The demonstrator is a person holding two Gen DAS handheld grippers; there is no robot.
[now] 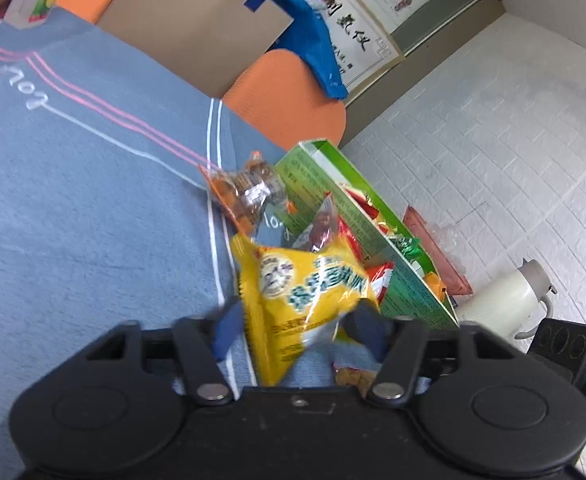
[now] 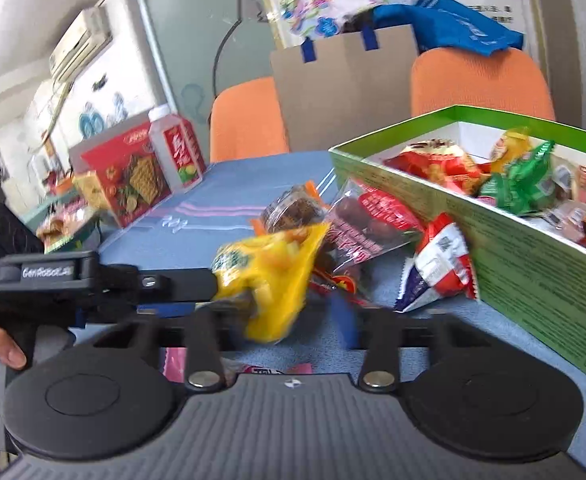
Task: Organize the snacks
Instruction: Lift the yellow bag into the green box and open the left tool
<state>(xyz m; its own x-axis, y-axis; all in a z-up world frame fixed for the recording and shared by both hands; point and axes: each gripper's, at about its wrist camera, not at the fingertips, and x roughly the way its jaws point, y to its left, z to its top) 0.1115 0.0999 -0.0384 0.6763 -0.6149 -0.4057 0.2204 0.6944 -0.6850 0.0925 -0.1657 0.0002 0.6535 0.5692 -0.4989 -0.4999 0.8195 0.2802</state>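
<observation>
Left wrist view: the left gripper (image 1: 297,320) is clamped on the yellow snack packet (image 1: 305,300), held above the blue tablecloth (image 1: 73,220). The green box (image 1: 373,240) lies ahead and right of the fingers.

Right wrist view: the right gripper (image 2: 289,316) has its fingers apart, gripping nothing. The yellow packet sits just ahead-left; the green box lies ahead-right, with loose snacks (image 2: 373,228) between.

The left gripper (image 1: 297,320) was matte black, with two round discs on its body, flat link bars pinned by silver rivets, and blue finger pads (image 1: 227,330). The right gripper (image 2: 289,316) matched it, with a ribbed grey housing. White "GenRobot.AI" lettering marked the left one's side. A bare-skinned hand (image 2: 1,350) showed.
</observation>
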